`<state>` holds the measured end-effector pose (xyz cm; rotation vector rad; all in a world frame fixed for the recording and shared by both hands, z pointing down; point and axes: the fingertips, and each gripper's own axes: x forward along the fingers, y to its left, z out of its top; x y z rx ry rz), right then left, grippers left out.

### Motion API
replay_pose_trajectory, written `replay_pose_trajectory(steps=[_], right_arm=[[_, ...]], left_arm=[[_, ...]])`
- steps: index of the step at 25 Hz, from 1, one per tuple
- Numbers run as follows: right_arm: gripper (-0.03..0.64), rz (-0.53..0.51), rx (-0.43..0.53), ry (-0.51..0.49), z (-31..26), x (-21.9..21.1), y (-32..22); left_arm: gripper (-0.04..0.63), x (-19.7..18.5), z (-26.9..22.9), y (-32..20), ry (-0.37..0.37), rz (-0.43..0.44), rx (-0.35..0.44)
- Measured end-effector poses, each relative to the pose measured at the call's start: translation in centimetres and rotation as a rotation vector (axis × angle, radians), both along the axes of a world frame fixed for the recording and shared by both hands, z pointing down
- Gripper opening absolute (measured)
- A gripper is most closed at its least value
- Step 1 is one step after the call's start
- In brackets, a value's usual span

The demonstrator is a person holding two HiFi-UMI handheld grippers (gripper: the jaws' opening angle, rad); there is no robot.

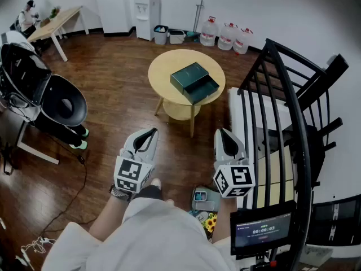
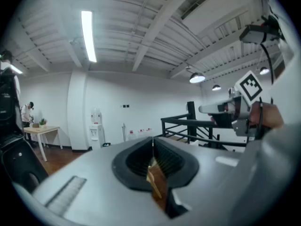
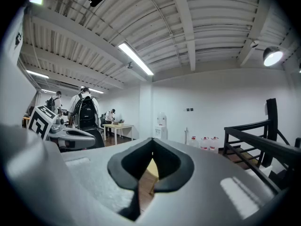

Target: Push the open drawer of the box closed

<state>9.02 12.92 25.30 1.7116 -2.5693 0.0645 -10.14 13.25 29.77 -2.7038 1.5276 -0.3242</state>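
A dark green box (image 1: 190,77) lies on a round yellow table (image 1: 163,66) ahead of me. Its drawer (image 1: 203,90) is pulled out toward the table's near right edge. My left gripper (image 1: 148,133) and my right gripper (image 1: 224,134) are held side by side well short of the table, over the wood floor. Both are shut with nothing between the jaws. In the left gripper view the left gripper (image 2: 152,141) shows its tips meeting. The right gripper view shows the right gripper (image 3: 151,140) closed the same way, with a sliver of the table seen below the tips.
A black stair railing (image 1: 282,112) stands close on my right, beside the table. A black round chair (image 1: 59,100) is at the left. A water dispenser (image 1: 148,13), bins and water jugs (image 1: 225,35) line the far wall. A person sits at a desk (image 1: 53,24) far left.
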Motion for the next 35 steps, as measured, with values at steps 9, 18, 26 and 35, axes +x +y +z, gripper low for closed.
replay_pose_trajectory(steps=[9, 18, 26, 35], right_arm=[[0.003, -0.001, -0.024, 0.006, 2.7, 0.4, -1.1], [0.003, 0.027, -0.059, 0.014, 2.7, 0.0, -7.5], [0.003, 0.046, -0.088, -0.015, 3.3, -0.5, -12.1], [0.003, 0.024, -0.117, 0.034, 4.4, -1.9, -16.7]], left_arm=[[0.014, 1.0, 2.3, -1.4, 0.007, 0.018, -0.005], [0.014, 0.8, 2.3, -8.6, 0.009, 0.050, -0.033], [0.014, 1.1, 2.4, -14.2, 0.008, 0.073, -0.046], [0.032, 1.3, 3.8, -18.7, -0.003, 0.138, -0.087]])
